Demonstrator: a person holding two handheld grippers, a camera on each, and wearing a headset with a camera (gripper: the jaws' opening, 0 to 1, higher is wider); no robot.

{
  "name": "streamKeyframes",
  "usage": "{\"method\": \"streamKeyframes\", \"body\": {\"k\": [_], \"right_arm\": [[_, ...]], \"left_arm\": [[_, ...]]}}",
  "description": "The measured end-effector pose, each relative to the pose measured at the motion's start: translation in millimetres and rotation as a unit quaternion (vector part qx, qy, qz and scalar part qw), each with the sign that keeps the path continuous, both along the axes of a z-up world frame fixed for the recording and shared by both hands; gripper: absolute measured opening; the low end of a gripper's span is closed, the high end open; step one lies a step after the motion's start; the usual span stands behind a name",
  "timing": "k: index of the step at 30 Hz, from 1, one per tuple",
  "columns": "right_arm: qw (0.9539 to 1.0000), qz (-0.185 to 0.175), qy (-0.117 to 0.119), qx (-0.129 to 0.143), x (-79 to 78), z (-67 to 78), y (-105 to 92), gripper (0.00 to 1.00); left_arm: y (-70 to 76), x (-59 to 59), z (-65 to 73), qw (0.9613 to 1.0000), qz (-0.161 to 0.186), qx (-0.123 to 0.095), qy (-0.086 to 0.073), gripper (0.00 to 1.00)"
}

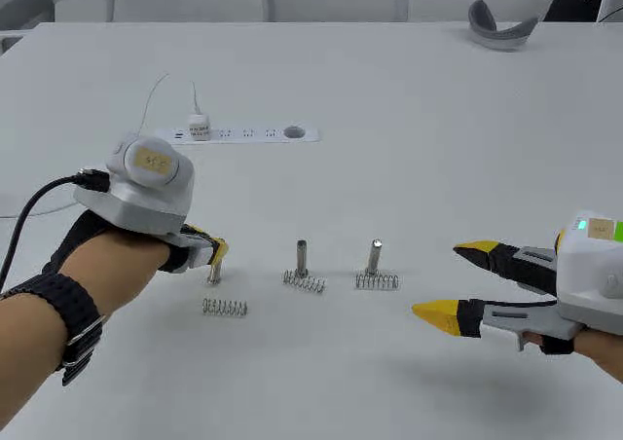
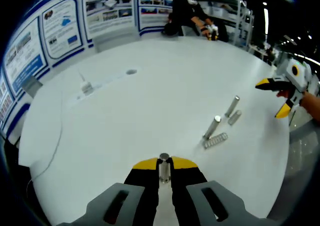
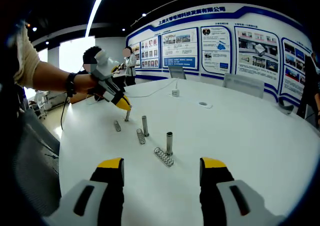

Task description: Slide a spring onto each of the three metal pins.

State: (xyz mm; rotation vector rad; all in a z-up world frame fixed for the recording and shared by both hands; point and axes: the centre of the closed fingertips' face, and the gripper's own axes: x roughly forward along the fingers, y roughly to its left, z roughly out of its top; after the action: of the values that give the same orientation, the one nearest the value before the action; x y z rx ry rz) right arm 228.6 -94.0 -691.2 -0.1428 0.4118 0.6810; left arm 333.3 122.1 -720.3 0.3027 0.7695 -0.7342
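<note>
Three short metal pins stand in a row on the white table: the left pin (image 1: 214, 274), the middle pin (image 1: 302, 257) and the right pin (image 1: 375, 255). A spring lies flat by each: the left spring (image 1: 225, 307), the middle spring (image 1: 305, 282) and the right spring (image 1: 377, 281). My left gripper (image 1: 218, 251) is shut on the left pin (image 2: 163, 169), its yellow tips on either side of the pin's top. To the right of the row my right gripper (image 1: 438, 280) hangs open, holding nothing, and the right pin (image 3: 169, 142) and right spring (image 3: 163, 156) lie just ahead of it.
A white power strip (image 1: 248, 133) with a plugged-in charger and cable lies behind the pins. A grey curved object (image 1: 498, 27) sits at the far right of the table. A black cable (image 1: 34, 206) trails from my left gripper. People stand at the table's far side (image 2: 192, 11).
</note>
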Motion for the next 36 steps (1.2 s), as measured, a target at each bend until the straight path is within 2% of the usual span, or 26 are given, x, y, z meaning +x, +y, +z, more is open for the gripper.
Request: {"method": "streamKeyframes", "body": {"k": [20, 30, 36], "right_arm": [[1.0000, 0.003, 0.003, -0.004, -1.2, -2.2, 2.0, 0.62], [1.0000, 0.005, 0.004, -0.005, -1.9, -2.6, 3.0, 0.62], [1.0000, 0.004, 0.005, -0.005, -2.2, -2.6, 2.6, 0.62]], "left_arm": [[7.6, -6.4, 2.5, 0.9998, 0.012, -0.015, -0.004, 0.07], [7.8, -8.4, 3.2, 0.9998, 0.008, -0.015, -0.005, 0.07], [7.8, -8.5, 3.1, 0.9999, -0.003, -0.006, -0.014, 0.08]]}}
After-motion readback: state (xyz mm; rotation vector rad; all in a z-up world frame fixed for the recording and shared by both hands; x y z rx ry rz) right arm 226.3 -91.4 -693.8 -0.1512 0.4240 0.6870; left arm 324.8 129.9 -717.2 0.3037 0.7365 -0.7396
